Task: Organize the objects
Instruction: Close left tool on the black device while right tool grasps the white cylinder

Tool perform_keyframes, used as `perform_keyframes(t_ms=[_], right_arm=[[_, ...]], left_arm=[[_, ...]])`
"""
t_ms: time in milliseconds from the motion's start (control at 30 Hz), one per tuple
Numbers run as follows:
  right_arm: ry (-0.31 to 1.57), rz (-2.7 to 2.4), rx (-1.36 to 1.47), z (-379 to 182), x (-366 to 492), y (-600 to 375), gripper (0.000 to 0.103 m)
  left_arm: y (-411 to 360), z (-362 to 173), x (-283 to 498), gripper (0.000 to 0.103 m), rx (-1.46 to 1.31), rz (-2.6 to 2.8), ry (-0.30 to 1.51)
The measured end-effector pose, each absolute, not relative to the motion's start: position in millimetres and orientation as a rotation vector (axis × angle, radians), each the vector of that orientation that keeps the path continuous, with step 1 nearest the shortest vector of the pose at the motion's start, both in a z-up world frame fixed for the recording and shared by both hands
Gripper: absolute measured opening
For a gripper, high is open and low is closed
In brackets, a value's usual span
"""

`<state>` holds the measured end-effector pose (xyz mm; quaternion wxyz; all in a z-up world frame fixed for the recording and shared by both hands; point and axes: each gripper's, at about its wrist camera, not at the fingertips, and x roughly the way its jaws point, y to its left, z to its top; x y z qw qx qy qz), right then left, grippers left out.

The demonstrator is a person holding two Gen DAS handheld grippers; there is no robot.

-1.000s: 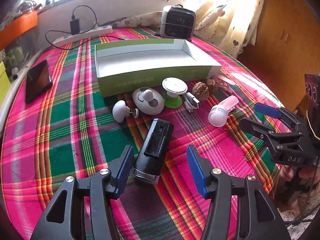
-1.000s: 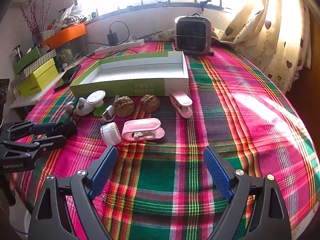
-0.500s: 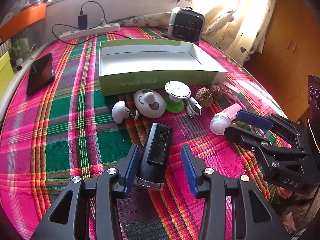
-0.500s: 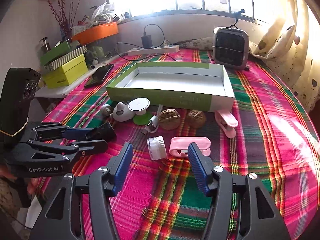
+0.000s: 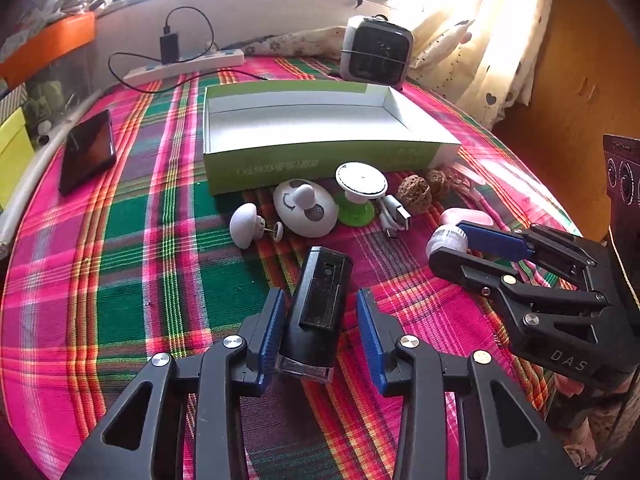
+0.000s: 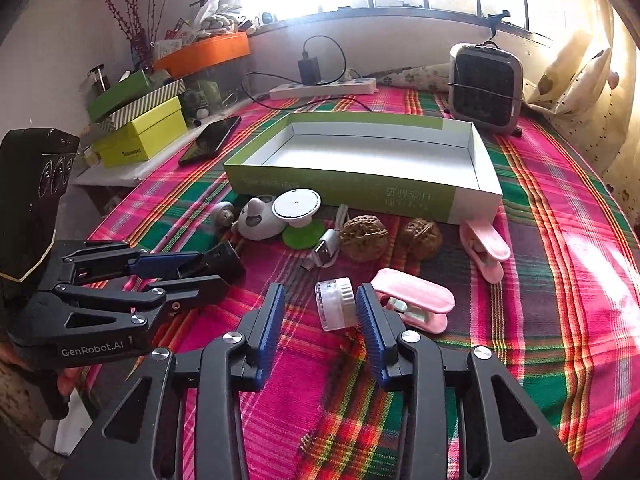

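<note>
Black and boxy, the plastic device [image 5: 318, 312] lies between the left gripper [image 5: 320, 330] pads, which have just been closing: the left pad touches, the right stands apart. At three o'clock, the right gripper [image 6: 320, 320], also closing, straddles a small clear-and-white round jar [image 6: 336, 308], only its right pad touching. Uneven contact could shove either object across the plaid cloth [image 5: 120, 280]. Toward twelve o'clock waits the empty green-and-white cardboard tray [image 5: 320, 152].

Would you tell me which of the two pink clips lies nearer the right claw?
The pink clip right beside the right claw, next to the small white jar. The other clip lies farther off, by the box corner.
</note>
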<state>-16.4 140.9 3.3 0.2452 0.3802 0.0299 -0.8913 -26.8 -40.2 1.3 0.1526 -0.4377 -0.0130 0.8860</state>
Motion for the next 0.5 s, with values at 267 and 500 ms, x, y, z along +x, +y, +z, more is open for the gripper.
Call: perform_keyframes(t_ms=[267, 500], right_arm=[[0.092, -2.429, 1.093, -3.2, -22.6, 137.8, 0.035], [0.091, -2.449, 1.102, -4.7, -23.5, 139.2, 0.026]], left_arm=[[-36.4, 0.9, -26.9, 0.035, -1.255, 2.555, 0.001], [-31.7, 0.6, -24.7, 0.035, -1.254, 2.576, 0.05]])
